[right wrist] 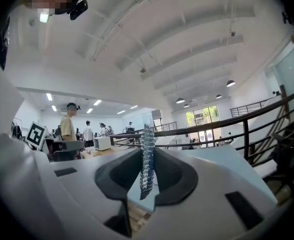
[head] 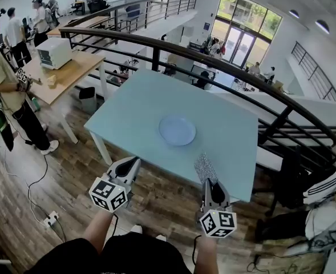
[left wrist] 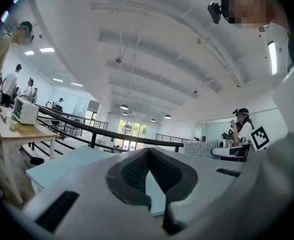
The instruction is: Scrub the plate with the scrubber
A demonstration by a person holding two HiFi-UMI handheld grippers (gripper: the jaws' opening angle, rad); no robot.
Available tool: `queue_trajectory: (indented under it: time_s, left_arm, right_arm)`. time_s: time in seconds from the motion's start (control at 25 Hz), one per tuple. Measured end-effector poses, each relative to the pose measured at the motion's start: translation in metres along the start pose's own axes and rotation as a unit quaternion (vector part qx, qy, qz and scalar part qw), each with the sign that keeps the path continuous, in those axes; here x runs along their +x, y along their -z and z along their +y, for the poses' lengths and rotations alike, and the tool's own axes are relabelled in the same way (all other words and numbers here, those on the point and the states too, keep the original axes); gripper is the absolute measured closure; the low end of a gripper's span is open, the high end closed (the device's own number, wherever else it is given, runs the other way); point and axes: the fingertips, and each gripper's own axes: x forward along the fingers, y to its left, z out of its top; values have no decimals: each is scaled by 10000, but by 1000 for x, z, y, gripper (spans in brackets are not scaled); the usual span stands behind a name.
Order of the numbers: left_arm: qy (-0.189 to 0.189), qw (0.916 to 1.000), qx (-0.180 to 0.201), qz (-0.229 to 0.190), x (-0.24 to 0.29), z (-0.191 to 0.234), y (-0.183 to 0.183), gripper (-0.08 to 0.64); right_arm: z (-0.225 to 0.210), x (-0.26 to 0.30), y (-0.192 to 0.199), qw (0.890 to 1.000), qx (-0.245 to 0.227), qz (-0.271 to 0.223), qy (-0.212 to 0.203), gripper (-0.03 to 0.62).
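A pale blue plate lies flat near the middle of the light blue table. My right gripper is shut on a silvery mesh scrubber, which stands up between the jaws above the table's near edge, short of the plate. My left gripper hangs at the table's near edge, left of the plate, shut with nothing between its jaws. Both grippers are held tilted upward, away from the plate.
A black railing curves behind the table, with a drop beyond it. A wooden table with a white appliance stands at the left, with people around it. Cables lie on the wooden floor.
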Motion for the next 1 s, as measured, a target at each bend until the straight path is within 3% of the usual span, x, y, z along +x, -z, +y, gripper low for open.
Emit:
queue_trajectory:
  time_s: [0.24, 1.0]
  left_arm:
    - [70, 10000, -16, -19, 4, 18, 0, 554]
    - [310, 9995, 28, -31, -17, 74, -10, 554]
  right_arm:
    - [5, 14, 2, 9997, 217, -58, 27, 515]
    - [66, 46, 4, 9996, 258, -107, 77, 515]
